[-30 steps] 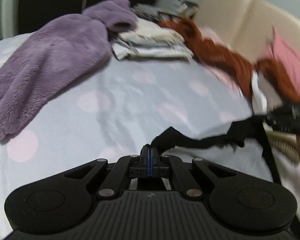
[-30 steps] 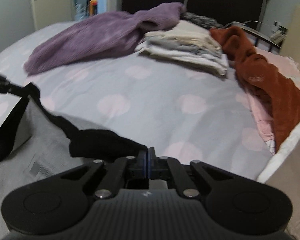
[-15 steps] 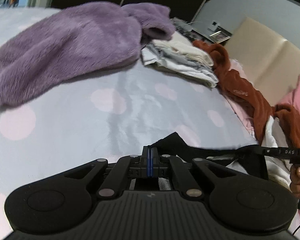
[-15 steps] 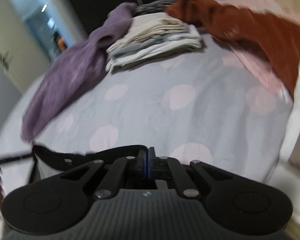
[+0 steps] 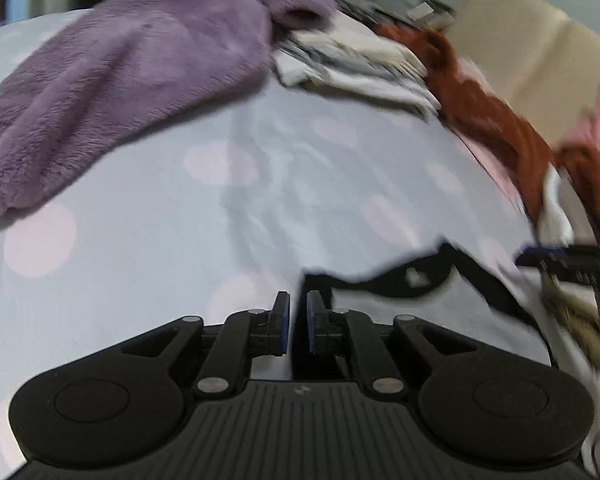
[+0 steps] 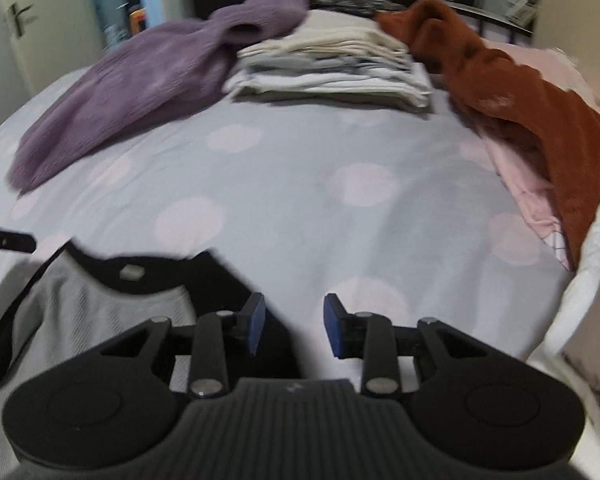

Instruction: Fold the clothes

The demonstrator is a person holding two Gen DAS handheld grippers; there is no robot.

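Observation:
A grey shirt with black collar and black trim (image 6: pixel 80 312) lies on the spotted bedsheet (image 6: pixel 300 184), collar end away from me. It also shows in the left wrist view (image 5: pixel 428 312). My left gripper (image 5: pixel 298 322) is open by a narrow gap at the shirt's left shoulder, with black fabric just under the right finger. My right gripper (image 6: pixel 294 322) is open wide at the shirt's right shoulder, holding nothing. The right gripper's tip shows in the left wrist view (image 5: pixel 568 262), and the left gripper's tip in the right wrist view (image 6: pixel 4 240).
A purple fleece (image 6: pixel 140 80) lies at the back left. A stack of folded pale clothes (image 6: pixel 332 68) sits at the back middle. A rust-brown garment (image 6: pixel 520 92) lies over pink fabric (image 6: pixel 528 196) on the right. A cream headboard (image 5: pixel 540 60) stands beyond.
Both grippers were shut on the shirt's black shoulders and holding it up; now both have opened and let go, and the shirt lies on the bed.

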